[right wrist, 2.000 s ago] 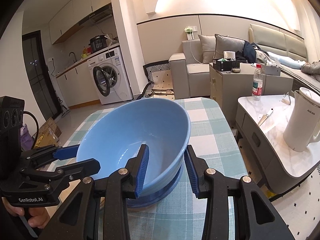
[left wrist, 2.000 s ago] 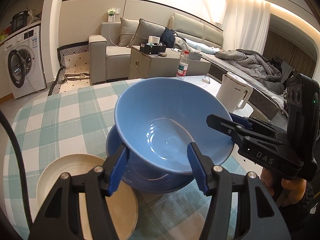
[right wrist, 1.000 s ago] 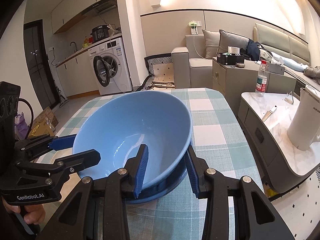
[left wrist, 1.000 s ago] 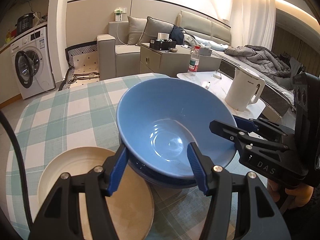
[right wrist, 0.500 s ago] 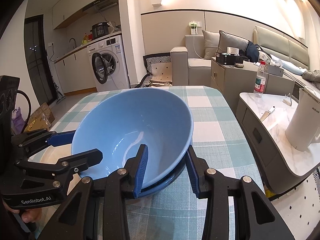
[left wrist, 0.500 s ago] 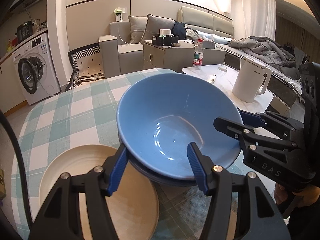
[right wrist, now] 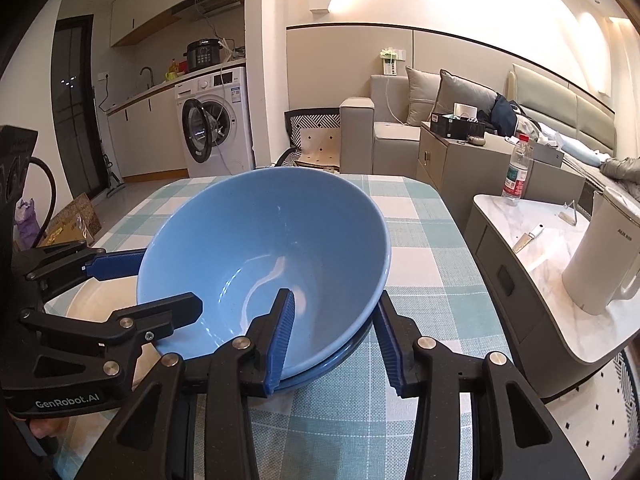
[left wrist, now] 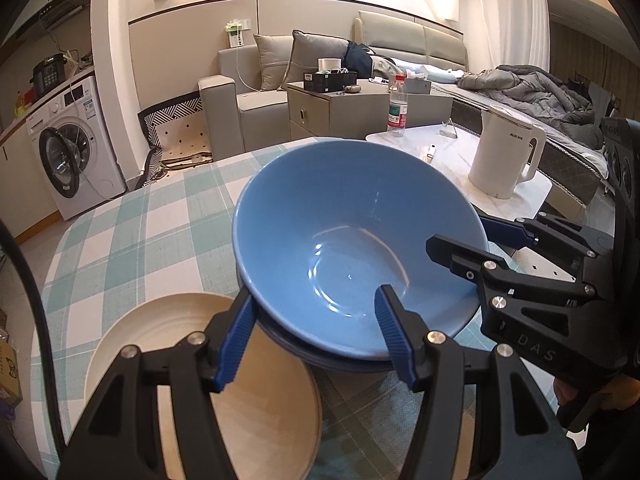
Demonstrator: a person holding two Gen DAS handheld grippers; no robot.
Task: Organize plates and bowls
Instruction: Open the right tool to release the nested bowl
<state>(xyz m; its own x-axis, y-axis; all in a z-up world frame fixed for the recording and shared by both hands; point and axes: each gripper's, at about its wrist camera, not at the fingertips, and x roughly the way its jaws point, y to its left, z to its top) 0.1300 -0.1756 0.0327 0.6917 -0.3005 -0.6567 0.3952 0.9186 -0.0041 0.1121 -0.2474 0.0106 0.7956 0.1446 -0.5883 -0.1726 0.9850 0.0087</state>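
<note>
A large light blue bowl (left wrist: pixel 352 236) sits on a darker blue plate (left wrist: pixel 344 364) on the checked table. My left gripper (left wrist: pixel 312 336) straddles the bowl's near rim, one finger inside, one outside, jaws closed on it. My right gripper (right wrist: pixel 332 340) grips the bowl (right wrist: pixel 264 256) the same way on its right rim, above the blue plate (right wrist: pixel 320 376). A cream plate (left wrist: pixel 208 384) lies on the table under my left gripper, partly under the blue plate; it also shows in the right wrist view (right wrist: pixel 100 296).
The table has a green and white checked cloth (left wrist: pixel 132 240). A marble side table (right wrist: pixel 560 240) with a white kettle (right wrist: pixel 604 256), a water bottle (right wrist: pixel 516 176) and a knife stands to the right. A sofa and washing machine (right wrist: pixel 212 120) lie beyond.
The bowl with both grippers on it has come down onto the blue plate and levelled out. The blue plate now overlaps the cream plate more closely.
</note>
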